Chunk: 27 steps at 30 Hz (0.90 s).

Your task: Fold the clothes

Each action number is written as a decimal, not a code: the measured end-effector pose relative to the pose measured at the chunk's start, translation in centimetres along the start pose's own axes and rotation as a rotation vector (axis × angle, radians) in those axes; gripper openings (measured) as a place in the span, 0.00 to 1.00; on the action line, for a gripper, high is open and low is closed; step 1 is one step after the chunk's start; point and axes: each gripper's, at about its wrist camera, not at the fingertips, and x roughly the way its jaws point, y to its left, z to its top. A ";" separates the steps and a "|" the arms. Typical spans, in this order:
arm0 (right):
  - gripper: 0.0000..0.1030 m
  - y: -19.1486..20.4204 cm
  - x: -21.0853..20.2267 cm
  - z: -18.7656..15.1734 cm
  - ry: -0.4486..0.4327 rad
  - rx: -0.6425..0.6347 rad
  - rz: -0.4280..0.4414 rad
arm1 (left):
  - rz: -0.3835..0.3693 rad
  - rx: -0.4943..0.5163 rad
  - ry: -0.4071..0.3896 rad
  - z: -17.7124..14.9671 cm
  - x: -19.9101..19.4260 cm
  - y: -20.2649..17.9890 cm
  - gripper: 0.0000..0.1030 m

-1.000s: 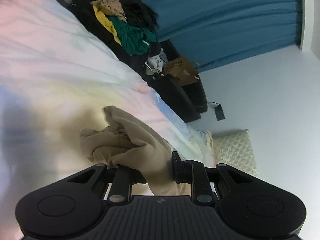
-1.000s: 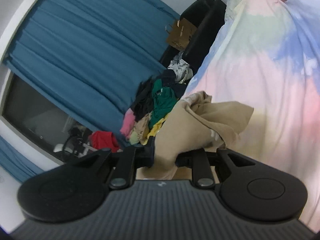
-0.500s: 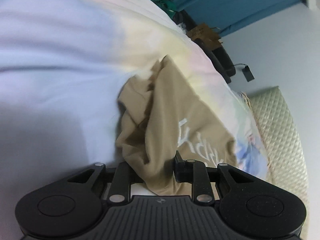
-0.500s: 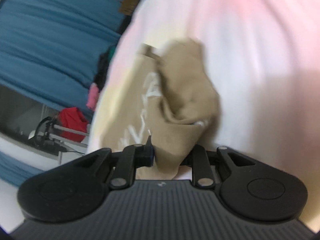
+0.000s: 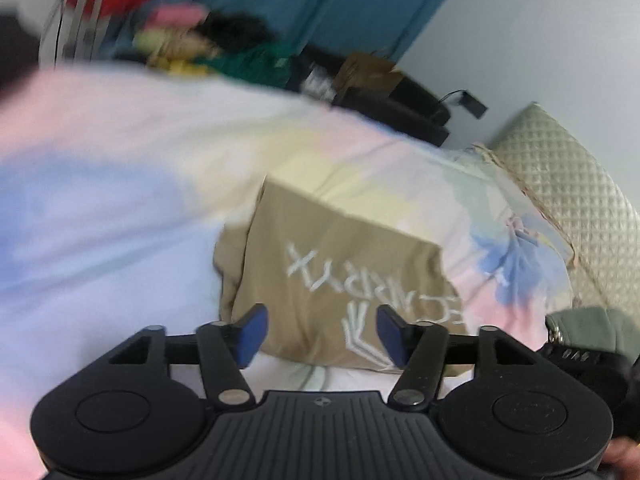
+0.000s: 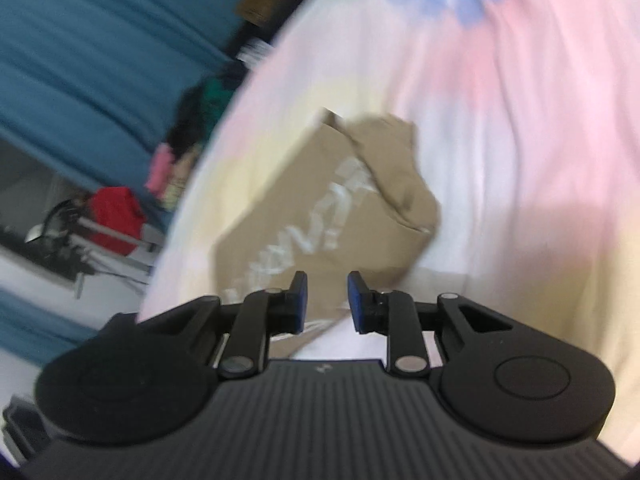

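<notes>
Shirt (image 5: 320, 264) lies on the bed (image 5: 120, 200), twelve o'clock of my left gripper (image 5: 320, 332); its fingers are spreading, pinching nothing. Right gripper (image 6: 323, 302) is opening too, cloth unpinched. Release step, I reckon; next I need a fresh edge to fold.

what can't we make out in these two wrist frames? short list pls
- Tan shirt, left wrist view: near hem hidden behind the opening left gripper.
- Shirt lettering, right wrist view: motion-blurred, unreadable; its near end is hidden behind the opening right gripper.
- Clothes pile, left wrist view: blurred, single garments indistinct.
- Grey-green item, left wrist view: cut off by the frame edge, unidentifiable.
</notes>
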 end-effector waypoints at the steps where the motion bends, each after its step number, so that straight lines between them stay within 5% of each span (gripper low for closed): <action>1: 0.25 0.9 -1.1 0.1 -0.019 -0.032 0.010 | 0.011 0.031 -0.024 0.4 -1.5 -0.8 0.78; 2: 0.28 1.9 -2.3 0.2 -0.034 -0.070 0.020 | 0.017 0.061 -0.052 0.7 -3.2 -1.6 0.82; 4: 0.51 3.9 -4.6 0.2 -0.064 -0.138 0.045 | 0.035 0.109 -0.098 1.0 -7.4 -3.3 0.87; 6: 0.94 5.7 -7.0 0.1 -0.106 -0.190 0.080 | 0.059 0.152 -0.142 1.3 -11.1 -4.7 0.96; 17: 0.94 12.3 -19.5 -3.7 -0.299 -0.518 0.153 | 0.084 0.226 -0.363 0.5 -26.4 -9.1 1.00; 27: 0.94 12.3 -24.0 -8.8 -0.390 -0.664 0.147 | 0.168 0.348 -0.453 -6.0 -33.6 -10.8 1.00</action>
